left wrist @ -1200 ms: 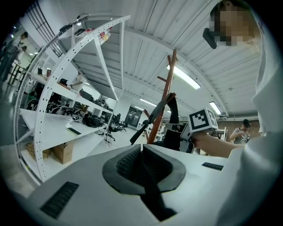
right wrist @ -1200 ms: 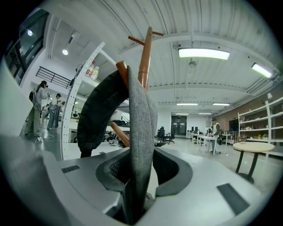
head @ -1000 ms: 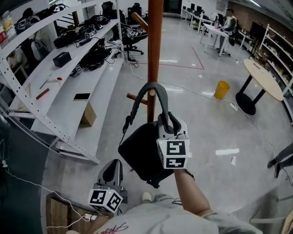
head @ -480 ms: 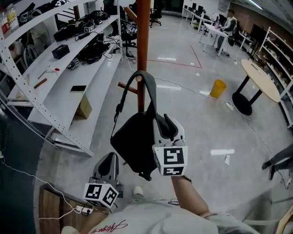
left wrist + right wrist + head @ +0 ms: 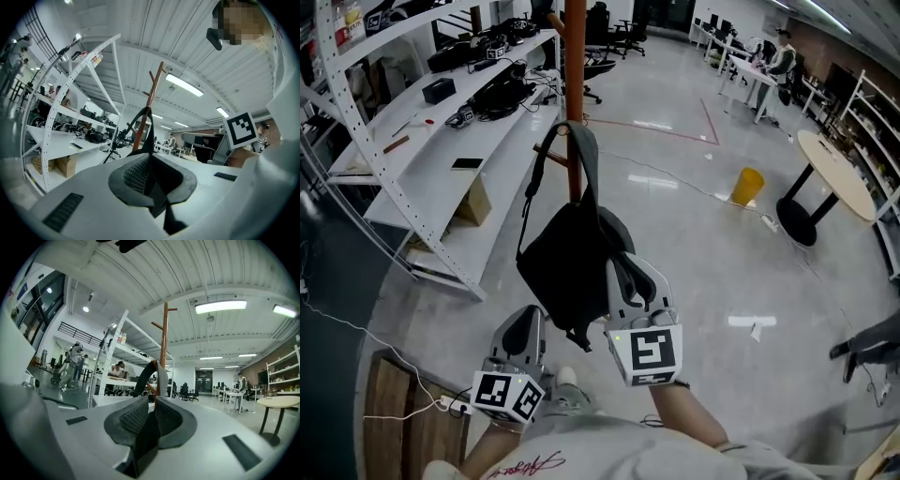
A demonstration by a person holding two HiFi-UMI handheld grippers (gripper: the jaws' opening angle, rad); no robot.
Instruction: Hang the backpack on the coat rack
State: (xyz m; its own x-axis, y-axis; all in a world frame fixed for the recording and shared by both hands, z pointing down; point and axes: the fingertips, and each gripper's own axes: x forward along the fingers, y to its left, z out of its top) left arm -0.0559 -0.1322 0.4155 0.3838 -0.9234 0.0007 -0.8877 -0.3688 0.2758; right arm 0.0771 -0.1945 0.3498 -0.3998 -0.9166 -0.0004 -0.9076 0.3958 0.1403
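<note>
The black backpack (image 5: 567, 267) hangs by its top strap (image 5: 565, 131) from a low peg of the brown wooden coat rack (image 5: 574, 56). My right gripper (image 5: 630, 267) is just in front of the bag, at its lower right. Its jaws have just been closing; the pads meet at their tips with nothing between them. My left gripper (image 5: 525, 330) is lower left, near the floor side of the bag, shut and empty. The right gripper view shows the rack (image 5: 163, 348) and the looped strap (image 5: 152, 373) straight ahead. In the left gripper view the rack (image 5: 150, 103) stands ahead.
White metal shelving (image 5: 422, 178) with gear and a cardboard box (image 5: 474, 202) runs along the left. A wooden pallet (image 5: 403, 427) with a cable lies at the bottom left. A yellow bin (image 5: 749, 185) and a round table (image 5: 834, 183) stand at the right.
Both grippers have drawn back from the rack toward the person. The right gripper, which was up against the bag, now sits apart from it. The backpack stays hanging from the peg.
</note>
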